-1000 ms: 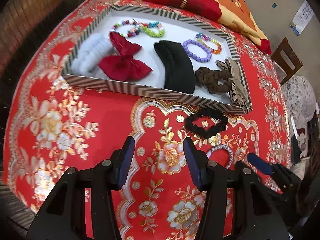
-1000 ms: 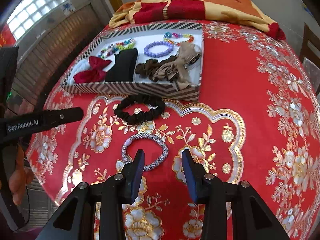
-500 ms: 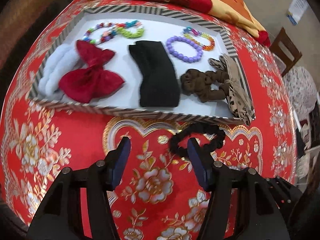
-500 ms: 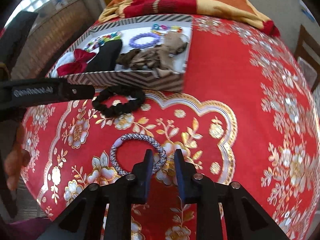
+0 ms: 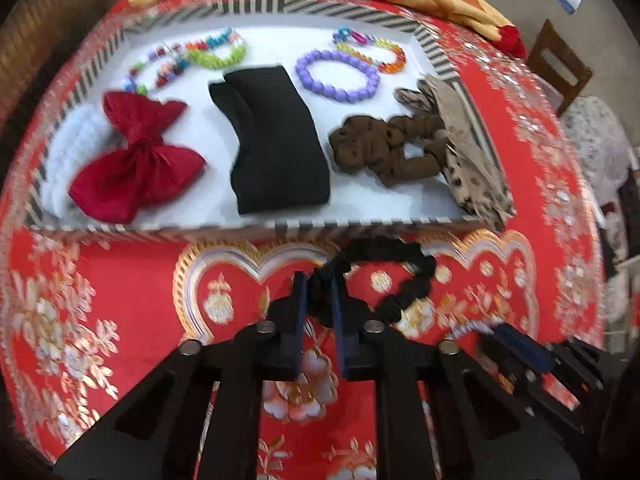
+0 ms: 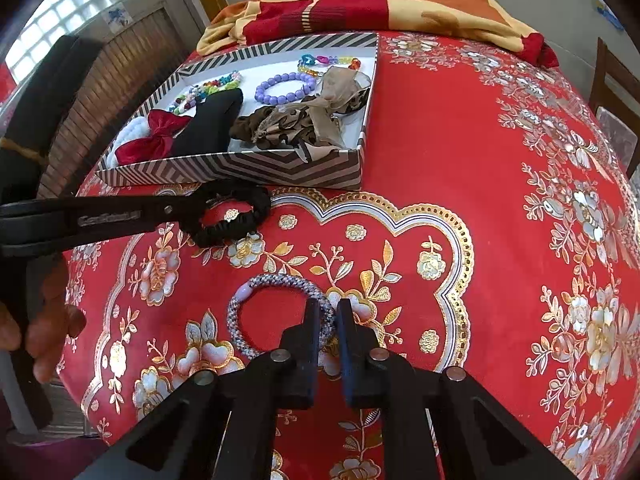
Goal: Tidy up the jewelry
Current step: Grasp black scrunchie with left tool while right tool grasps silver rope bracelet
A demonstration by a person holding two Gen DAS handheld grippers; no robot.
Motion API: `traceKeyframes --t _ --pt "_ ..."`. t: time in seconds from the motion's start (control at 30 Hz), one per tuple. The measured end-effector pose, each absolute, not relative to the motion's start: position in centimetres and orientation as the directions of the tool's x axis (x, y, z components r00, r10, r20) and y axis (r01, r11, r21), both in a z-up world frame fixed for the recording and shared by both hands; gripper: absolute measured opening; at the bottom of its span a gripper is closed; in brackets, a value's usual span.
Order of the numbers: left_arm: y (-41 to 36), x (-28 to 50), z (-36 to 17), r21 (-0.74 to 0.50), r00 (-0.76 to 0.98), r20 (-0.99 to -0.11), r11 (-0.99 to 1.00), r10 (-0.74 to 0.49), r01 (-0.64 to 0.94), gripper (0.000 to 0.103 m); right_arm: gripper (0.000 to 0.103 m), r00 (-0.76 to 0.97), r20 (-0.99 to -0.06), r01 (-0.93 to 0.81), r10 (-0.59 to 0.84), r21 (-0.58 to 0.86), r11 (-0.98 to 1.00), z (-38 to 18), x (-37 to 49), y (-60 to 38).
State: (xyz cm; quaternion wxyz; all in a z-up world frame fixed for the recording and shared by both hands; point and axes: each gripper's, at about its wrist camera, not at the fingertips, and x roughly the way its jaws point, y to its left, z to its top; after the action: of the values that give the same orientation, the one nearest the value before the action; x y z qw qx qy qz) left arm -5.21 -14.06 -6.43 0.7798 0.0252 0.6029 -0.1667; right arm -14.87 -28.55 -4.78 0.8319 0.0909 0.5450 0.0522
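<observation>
A black scrunchie (image 5: 420, 268) lies on the red floral tablecloth just in front of the striped tray (image 5: 160, 226). My left gripper (image 5: 318, 280) is shut on its near left part. In the right wrist view the same gripper (image 6: 192, 204) reaches in from the left onto the scrunchie (image 6: 250, 216). Nearer the table's front edge lies a grey-and-white beaded bracelet (image 6: 236, 312). My right gripper (image 6: 328, 306) is shut on the right side of that ring. Both items rest on the cloth.
The tray (image 6: 240, 166) holds a red bow (image 5: 136, 168), a black band (image 5: 276, 144), a purple bead bracelet (image 5: 336, 74), a brown scrunchie (image 5: 372, 148), and colourful bead strings. A folded blanket (image 6: 380, 0) lies behind it. A hand (image 6: 48, 320) shows at the left.
The left gripper moved forward and down to the black scrunchie and shut on it. The right gripper's jaws narrowed and shut on the beaded bracelet.
</observation>
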Motion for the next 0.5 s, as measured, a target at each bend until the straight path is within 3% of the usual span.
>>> traceKeyframes --t 0.33,0.5 --pt "-10.1 -7.2 -1.8 -0.197 0.273 -0.924 0.944 -0.269 0.265 0.008 0.006 0.489 -0.850 -0.018 0.193 0.212 0.977 0.3 -15.5 -29.5" --pt "-9.1 -7.6 0.7 -0.199 0.319 -0.907 0.947 -0.276 0.253 0.008 0.006 0.461 -0.871 -0.036 0.171 0.174 0.984 -0.4 -15.2 -29.5"
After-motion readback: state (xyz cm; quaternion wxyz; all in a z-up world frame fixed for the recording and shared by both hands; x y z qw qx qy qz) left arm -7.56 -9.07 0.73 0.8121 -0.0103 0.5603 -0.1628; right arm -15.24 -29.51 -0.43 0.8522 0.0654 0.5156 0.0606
